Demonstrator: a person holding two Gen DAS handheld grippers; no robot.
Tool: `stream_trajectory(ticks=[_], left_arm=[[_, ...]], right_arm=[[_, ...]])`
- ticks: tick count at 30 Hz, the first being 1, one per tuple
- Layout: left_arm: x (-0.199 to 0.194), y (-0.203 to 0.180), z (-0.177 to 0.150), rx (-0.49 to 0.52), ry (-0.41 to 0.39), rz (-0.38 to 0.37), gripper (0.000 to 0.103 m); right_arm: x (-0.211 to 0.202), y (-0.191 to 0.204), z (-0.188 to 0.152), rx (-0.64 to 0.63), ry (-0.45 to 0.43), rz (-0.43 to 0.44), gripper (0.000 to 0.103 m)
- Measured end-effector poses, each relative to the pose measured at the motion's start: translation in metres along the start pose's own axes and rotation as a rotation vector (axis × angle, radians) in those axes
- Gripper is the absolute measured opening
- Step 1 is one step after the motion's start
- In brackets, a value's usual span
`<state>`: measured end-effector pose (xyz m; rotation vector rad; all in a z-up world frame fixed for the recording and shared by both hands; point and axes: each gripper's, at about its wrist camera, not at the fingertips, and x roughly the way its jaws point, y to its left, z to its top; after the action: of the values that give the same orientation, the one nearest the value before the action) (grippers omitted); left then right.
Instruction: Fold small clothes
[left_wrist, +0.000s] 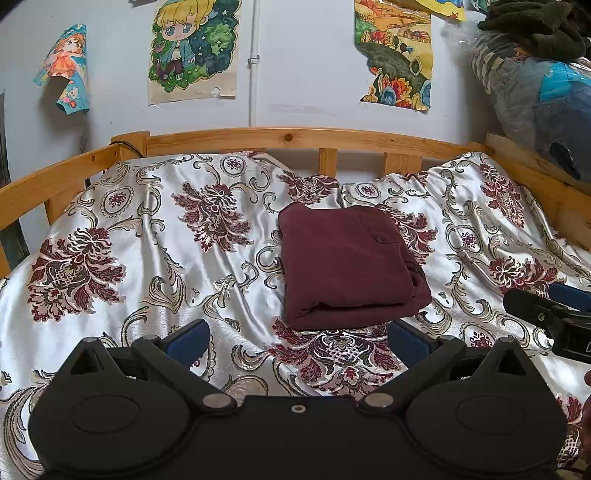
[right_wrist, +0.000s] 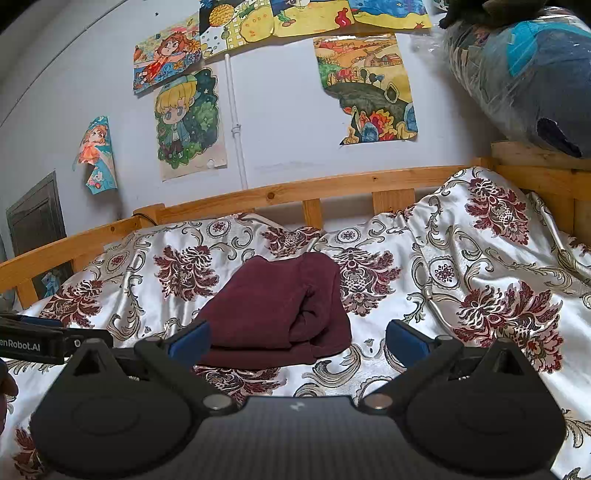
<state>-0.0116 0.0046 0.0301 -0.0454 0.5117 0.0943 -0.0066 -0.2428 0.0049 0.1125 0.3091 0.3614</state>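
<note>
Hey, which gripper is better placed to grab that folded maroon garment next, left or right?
Probably the right gripper: the maroon garment sits just ahead between its open fingers. The left gripper, also open, faces its near edge from farther back.

Wooden bed frame (left_wrist: 258, 134) with slatted rail along the far side, pale pine, knots visible; side rails run left and right. Frame backs against a light wall. Bed covered by a shiny white satin bedspread (left_wrist: 155, 236) with maroon floral medallions and grey-gold scrolls, heavily wrinkled, a seam or gap near the far middle, right part bunched up higher toward the rail. Directly on the bedspread, near centre: one maroon garment (left_wrist: 343, 266), folded into a compact rough rectangle, layered edges showing at the near and right sides. In the right wrist view the same garment (right_wrist: 280, 314) lies flat, folds stacked at the front.
</note>
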Motion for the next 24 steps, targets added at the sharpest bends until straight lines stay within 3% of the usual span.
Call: stream_trajectory(ticks=[24], left_arm=[[0.0024,0.0031,-0.0001,0.02,0.009,0.016,0.102]], right_arm=[[0.0011,0.0003,-0.0015,-0.001,0.004,-0.001,0.103]])
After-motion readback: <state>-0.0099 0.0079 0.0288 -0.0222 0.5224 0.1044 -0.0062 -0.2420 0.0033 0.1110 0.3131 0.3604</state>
